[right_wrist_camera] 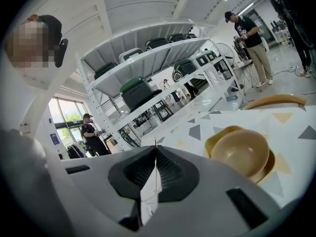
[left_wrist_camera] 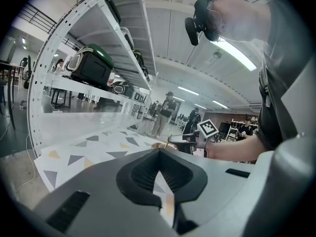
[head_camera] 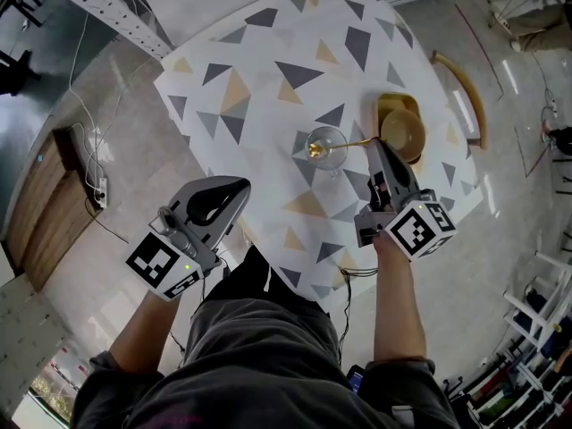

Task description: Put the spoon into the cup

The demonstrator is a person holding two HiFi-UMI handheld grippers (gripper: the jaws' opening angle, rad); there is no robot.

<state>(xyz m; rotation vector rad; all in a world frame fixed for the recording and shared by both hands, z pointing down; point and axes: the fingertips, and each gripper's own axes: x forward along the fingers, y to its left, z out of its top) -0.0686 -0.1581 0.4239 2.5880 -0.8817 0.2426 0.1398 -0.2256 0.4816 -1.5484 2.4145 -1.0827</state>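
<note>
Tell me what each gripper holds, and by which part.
The right gripper is shut on the gold spoon, pinching the end of its handle. The left gripper is shut and holds nothing.

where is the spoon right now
Head view, right of centre: the spoon spans from the right gripper, which pinches its handle, to the clear cup, gold tip at its mouth, just left of the tan bowl.
</note>
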